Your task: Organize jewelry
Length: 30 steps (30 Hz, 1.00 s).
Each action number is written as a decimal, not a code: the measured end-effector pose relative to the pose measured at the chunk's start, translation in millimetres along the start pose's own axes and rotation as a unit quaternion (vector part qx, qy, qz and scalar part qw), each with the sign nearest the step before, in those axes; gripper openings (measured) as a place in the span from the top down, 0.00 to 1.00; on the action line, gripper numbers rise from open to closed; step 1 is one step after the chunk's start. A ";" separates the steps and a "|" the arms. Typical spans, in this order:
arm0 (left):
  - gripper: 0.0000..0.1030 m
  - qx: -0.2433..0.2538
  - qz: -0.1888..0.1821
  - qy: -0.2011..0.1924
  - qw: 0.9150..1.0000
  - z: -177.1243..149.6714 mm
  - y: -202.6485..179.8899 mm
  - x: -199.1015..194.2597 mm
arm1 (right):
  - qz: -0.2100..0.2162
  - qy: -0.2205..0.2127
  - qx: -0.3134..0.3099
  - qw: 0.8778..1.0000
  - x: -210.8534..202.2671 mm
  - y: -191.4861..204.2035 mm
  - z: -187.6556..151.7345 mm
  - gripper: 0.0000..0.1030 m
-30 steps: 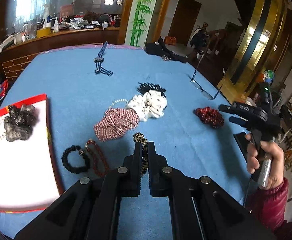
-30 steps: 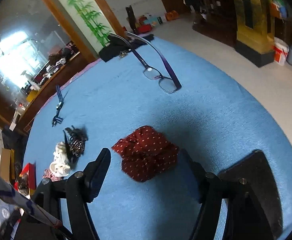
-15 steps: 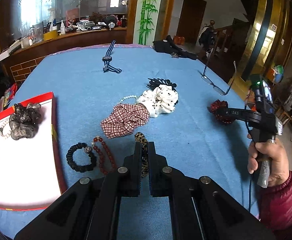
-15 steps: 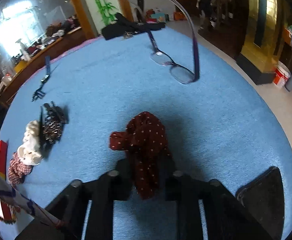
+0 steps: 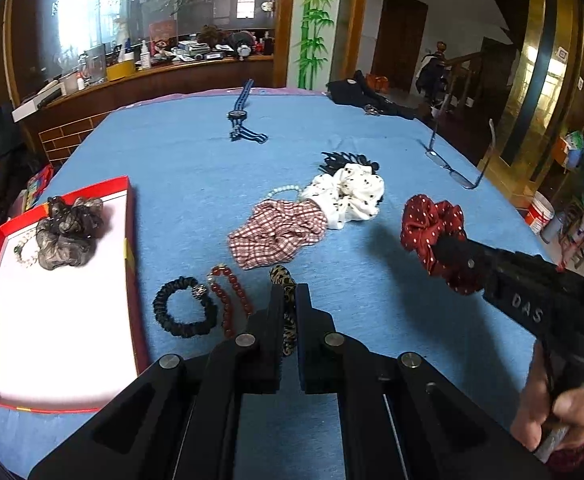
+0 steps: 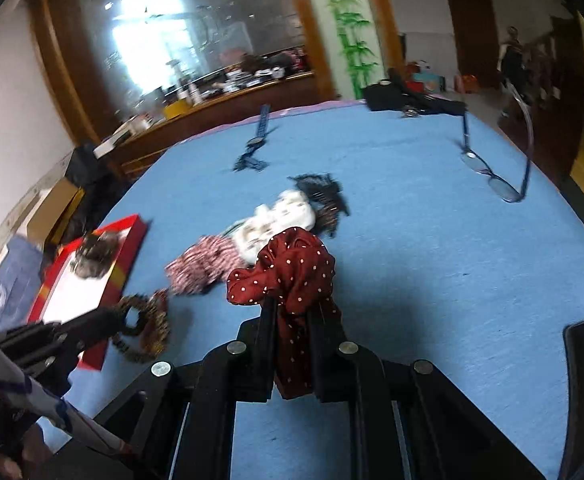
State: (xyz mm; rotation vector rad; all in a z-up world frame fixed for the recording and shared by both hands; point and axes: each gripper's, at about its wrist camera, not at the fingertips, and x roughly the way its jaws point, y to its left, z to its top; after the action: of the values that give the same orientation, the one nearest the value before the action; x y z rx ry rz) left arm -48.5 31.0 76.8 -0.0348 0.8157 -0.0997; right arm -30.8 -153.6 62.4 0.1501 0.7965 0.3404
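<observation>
My right gripper (image 6: 291, 310) is shut on a dark red polka-dot scrunchie (image 6: 288, 272) and holds it above the blue table; the scrunchie also shows in the left wrist view (image 5: 432, 230). My left gripper (image 5: 289, 298) is shut on a leopard-print scrunchie (image 5: 288, 304), which also shows in the right wrist view (image 6: 146, 330). A red tray with a white floor (image 5: 60, 320) lies at the left and holds a grey scrunchie (image 5: 68, 232) and a pearl bracelet (image 5: 24, 254).
On the blue cloth lie a black scrunchie (image 5: 182, 312), a red bead bracelet (image 5: 232, 296), a checked scrunchie (image 5: 280, 234), a white spotted scrunchie (image 5: 348, 196), a black hair claw (image 5: 340, 159), a striped watch (image 5: 238, 114), glasses (image 5: 458, 172) and a black pouch (image 5: 356, 92).
My right gripper closed on the red polka-dot scrunchie, lifted it off the cloth and swung left toward the tray. My left gripper stayed shut on the leopard scrunchie.
</observation>
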 end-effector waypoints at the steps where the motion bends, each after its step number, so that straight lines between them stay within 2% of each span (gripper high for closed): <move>1: 0.95 0.001 0.004 -0.002 1.000 -0.9 0.2 -0.6 | 0.000 0.002 -0.001 1.000 0.2 1.5 -0.8 0.86; 12: 0.95 0.009 0.044 -0.028 0.999 -6.8 4.7 -10.0 | -0.005 0.008 -0.007 1.000 -2.0 14.3 -4.7 0.86; 30: 0.95 -0.004 0.063 -0.057 0.996 -15.4 22.6 -32.9 | 0.004 0.010 -0.038 0.999 -7.0 50.5 -6.6 0.85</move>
State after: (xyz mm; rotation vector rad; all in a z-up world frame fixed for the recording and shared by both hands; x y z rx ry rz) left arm -80.4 57.0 88.5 0.0030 0.7017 0.0259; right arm -52.3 -108.9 75.7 0.0800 0.8016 0.3799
